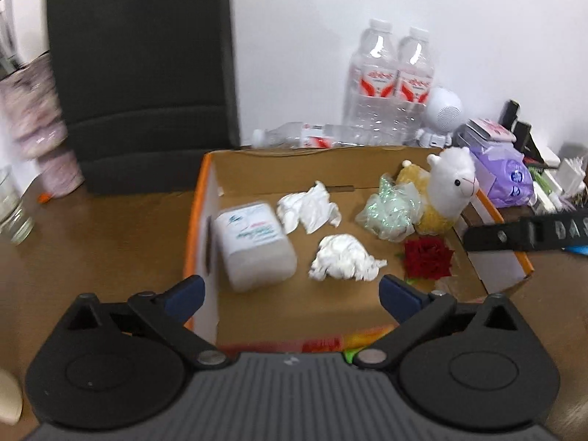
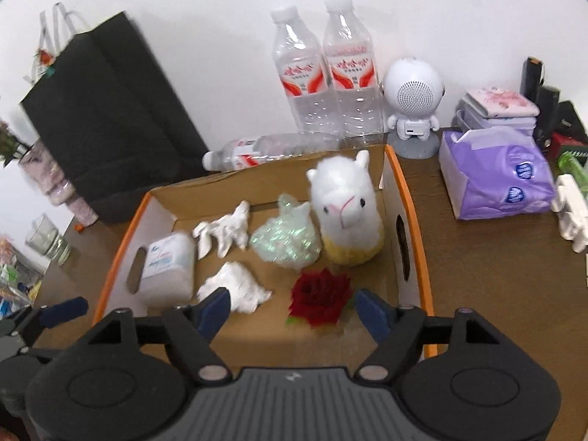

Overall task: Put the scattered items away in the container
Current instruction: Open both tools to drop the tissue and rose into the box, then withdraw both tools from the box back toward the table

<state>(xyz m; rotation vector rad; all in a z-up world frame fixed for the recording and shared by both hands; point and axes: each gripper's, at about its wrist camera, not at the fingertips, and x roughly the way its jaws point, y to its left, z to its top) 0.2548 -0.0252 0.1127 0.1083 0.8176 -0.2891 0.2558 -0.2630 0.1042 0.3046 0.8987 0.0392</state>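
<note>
2 grippers, left gripper [image 1: 290, 290] and right gripper [image 2: 290, 307], are held spread and empty over the cardboard box [image 2: 411, 198], where the red flower [image 2: 319, 299] and crumpled tissue [image 1: 343, 257] already lie and could be dragged out if snagged on withdrawal.

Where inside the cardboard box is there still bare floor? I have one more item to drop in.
Bare floor lies along the near wall of the orange-edged cardboard box, in front of the white plastic jar, the nearer crumpled white tissue and the red fabric rose. The far right corner is crowded: white alpaca plush against an iridescent plastic bag.
</note>
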